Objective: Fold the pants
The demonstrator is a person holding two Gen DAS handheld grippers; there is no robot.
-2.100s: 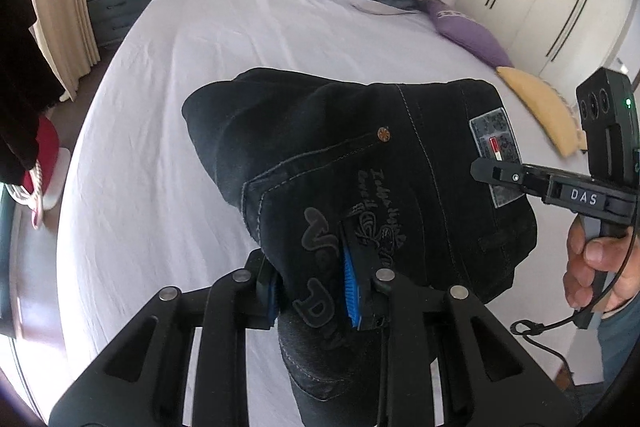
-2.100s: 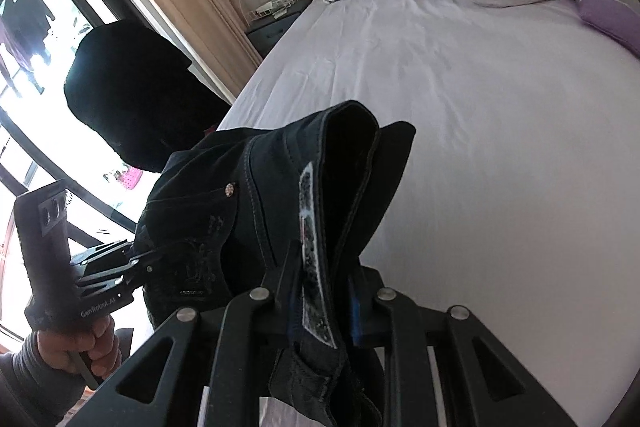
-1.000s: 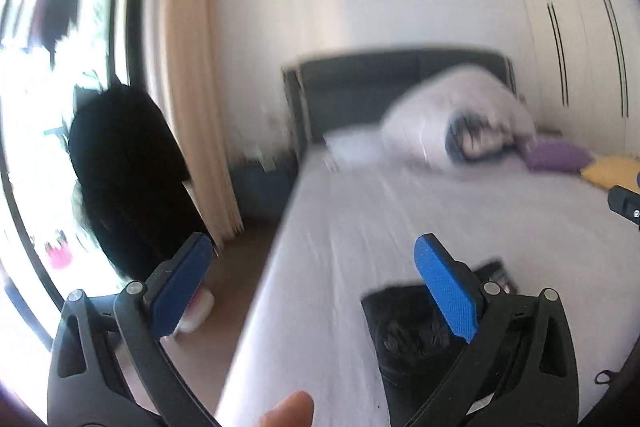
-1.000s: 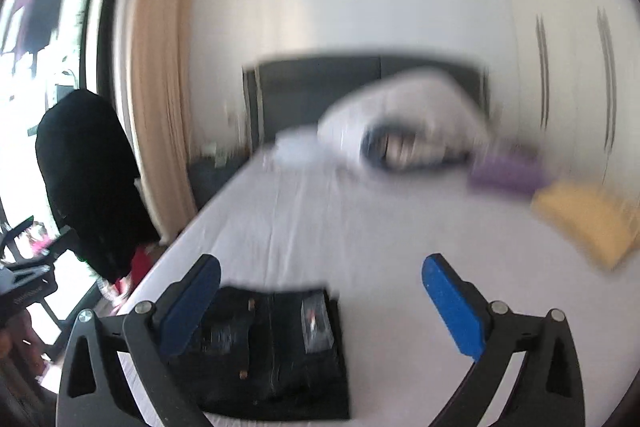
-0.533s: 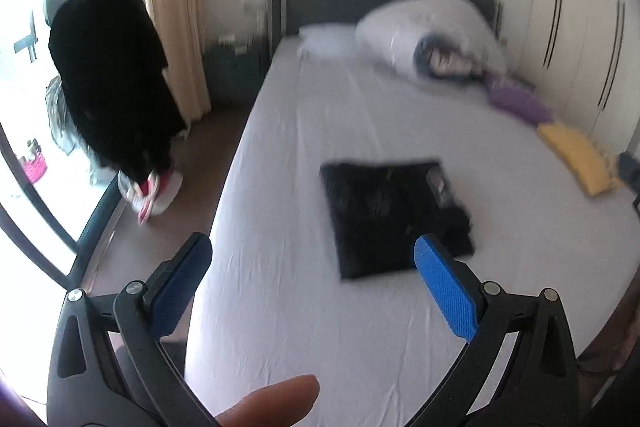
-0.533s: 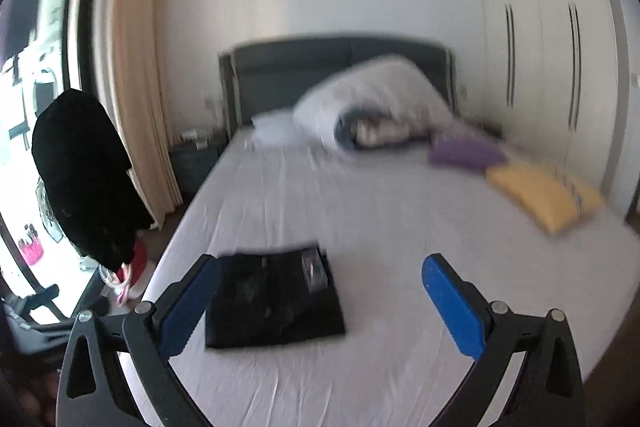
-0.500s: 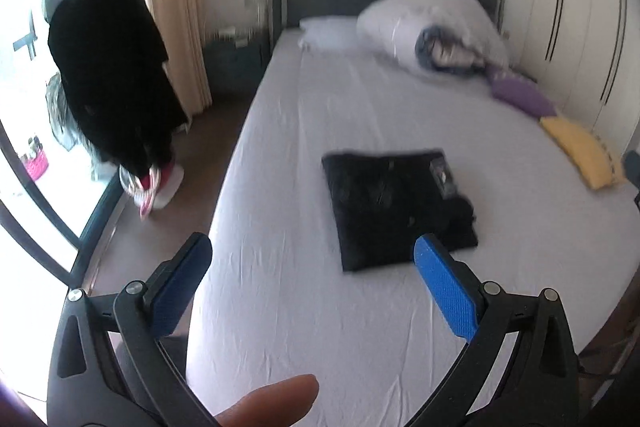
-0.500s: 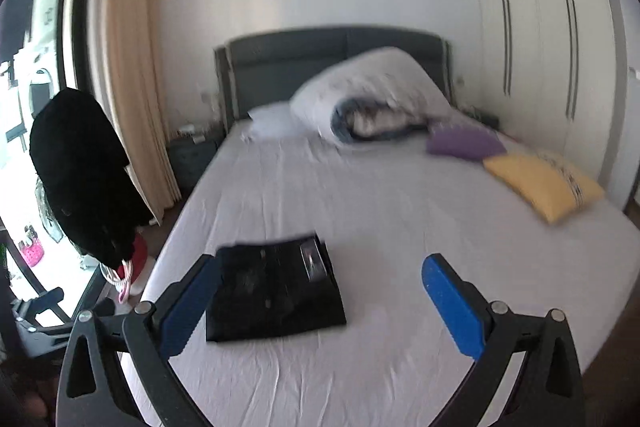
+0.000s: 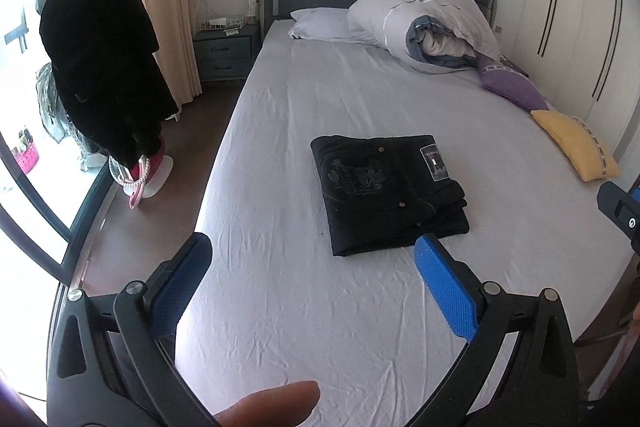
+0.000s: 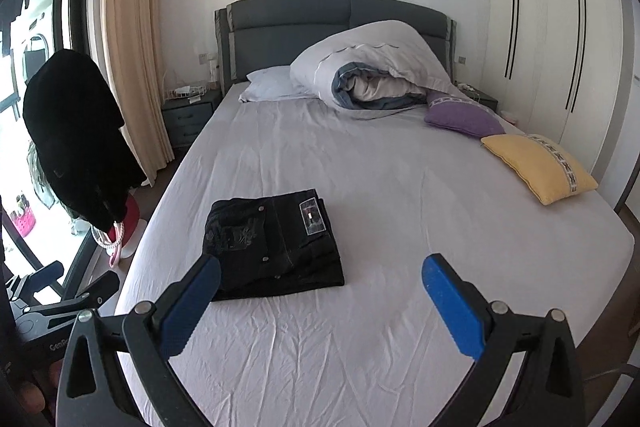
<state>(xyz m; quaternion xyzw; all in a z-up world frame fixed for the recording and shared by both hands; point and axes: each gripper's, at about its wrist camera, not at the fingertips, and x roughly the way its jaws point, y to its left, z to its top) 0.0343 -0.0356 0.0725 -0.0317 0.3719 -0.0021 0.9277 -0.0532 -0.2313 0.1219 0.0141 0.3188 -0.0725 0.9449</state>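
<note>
Black pants (image 9: 386, 189) folded on bed (image 9: 360, 307); left tongs (image 9: 312, 253), right tongs (image 10: 320, 275) agape.

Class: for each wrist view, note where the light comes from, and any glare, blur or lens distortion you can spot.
Left wrist view: daylight from the window at left, blown out to white; sharp; fisheye bows the wardrobe. Right wrist view: same side-light, dark vignetted corners, folded pants crisp.

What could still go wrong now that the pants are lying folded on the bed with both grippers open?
The folded pants look uneven: the layers at the right edge step out, so the stack might slump or loosen if nudged. They also lie toward the bed side nearest the floor, so a careless pass by the open left gripper or right gripper could drag them toward that edge.
</note>
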